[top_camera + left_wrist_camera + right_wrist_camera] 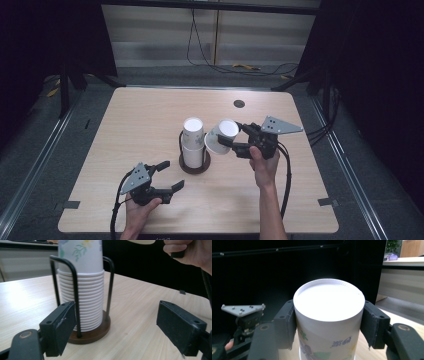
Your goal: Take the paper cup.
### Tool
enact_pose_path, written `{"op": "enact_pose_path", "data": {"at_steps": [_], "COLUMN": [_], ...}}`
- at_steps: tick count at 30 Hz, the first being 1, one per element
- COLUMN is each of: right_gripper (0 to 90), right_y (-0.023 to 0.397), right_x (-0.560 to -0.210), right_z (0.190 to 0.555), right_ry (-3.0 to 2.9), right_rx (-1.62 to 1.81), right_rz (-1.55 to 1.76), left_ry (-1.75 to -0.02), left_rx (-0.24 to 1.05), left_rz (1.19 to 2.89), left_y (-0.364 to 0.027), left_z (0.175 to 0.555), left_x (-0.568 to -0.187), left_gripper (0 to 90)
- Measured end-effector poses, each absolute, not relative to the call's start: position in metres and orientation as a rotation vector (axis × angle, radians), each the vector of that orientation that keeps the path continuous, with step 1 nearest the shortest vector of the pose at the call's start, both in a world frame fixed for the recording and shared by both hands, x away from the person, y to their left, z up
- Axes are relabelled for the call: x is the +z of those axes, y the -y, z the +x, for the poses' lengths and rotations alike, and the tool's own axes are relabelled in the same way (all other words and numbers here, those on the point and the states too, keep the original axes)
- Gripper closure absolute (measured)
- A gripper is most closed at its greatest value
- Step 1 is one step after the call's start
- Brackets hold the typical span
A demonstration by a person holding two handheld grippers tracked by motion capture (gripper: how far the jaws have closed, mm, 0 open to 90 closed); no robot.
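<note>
A stack of white floral paper cups (193,140) stands upside down in a black wire holder with a round brown base (194,167) at the table's middle. My right gripper (229,133) is shut on a single paper cup (220,136), held tilted in the air just right of the stack. In the right gripper view this cup (329,315) sits base-up between both pads (287,325). My left gripper (172,175) hangs open near the front, left of the holder. Its view looks at the cup stack (85,302) and the base (92,336) between wide-apart jaws.
The wooden table (150,115) has a round cable hole (239,103) at the back right. Tape marks (67,204) sit near its front corners. Cables (250,66) lie on the floor behind, with dark curtains at both sides.
</note>
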State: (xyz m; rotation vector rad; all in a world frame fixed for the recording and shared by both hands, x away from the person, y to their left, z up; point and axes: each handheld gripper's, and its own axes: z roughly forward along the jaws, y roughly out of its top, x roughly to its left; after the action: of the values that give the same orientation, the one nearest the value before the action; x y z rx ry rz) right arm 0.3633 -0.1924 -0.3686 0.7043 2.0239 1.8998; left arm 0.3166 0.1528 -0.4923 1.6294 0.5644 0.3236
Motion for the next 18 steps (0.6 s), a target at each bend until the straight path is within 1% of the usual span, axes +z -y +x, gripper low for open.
{"op": "enact_pose_path", "data": {"at_steps": [11, 18], "right_gripper": [36.8, 36.8], "right_y": [0.193, 0.19], "right_x": [-0.39, -0.398], "right_z": [0.351, 0.347], "right_ry": [-2.075, -2.098], "right_rx": [1.898, 1.903], "right_rz": [0.713, 0.701], "left_ry": [-0.499, -0.452], "left_rx": [0.279, 0.285], "left_rz": [1.668, 1.694], "left_y": [-0.138, -0.13], "left_z": [0.313, 0.31], "left_x": [-0.489, -0.486], "left_gripper": [15.8, 15.7]}}
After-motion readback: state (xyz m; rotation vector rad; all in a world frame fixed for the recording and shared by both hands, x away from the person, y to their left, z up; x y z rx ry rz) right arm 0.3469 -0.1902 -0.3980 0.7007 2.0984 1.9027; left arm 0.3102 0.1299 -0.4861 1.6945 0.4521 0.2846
